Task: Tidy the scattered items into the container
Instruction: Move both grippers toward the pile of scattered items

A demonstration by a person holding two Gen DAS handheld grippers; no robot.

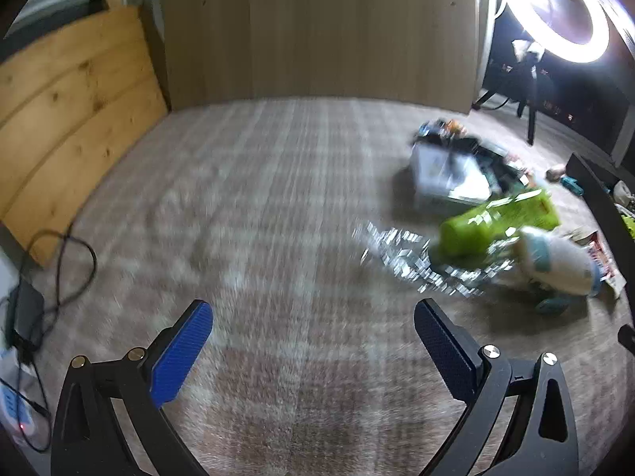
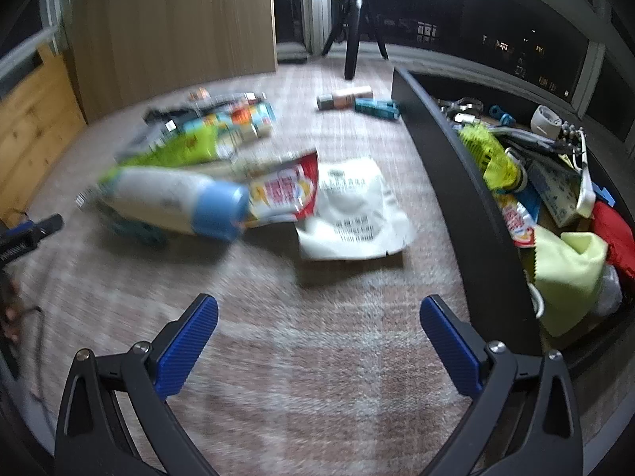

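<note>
Both grippers tilted down over the carpet [image 2: 278,357], fingers spread wide, nothing between them: left gripper [image 1: 313,357], right gripper [image 2: 317,349].

Landmark: black container [image 2: 476,206].
- One white bag [image 2: 353,210] just left of it, on the carpet.
- One red pouch [image 2: 285,194] touching the bag, further left.
- One white bottle [image 2: 174,202], blue cap, lying beyond the pouch.
- One green packet [image 2: 178,146] behind the bottle.

Container contents visible in the right view only; foil scraps [image 1: 412,261] in the left view only. Both views blurred.
</note>
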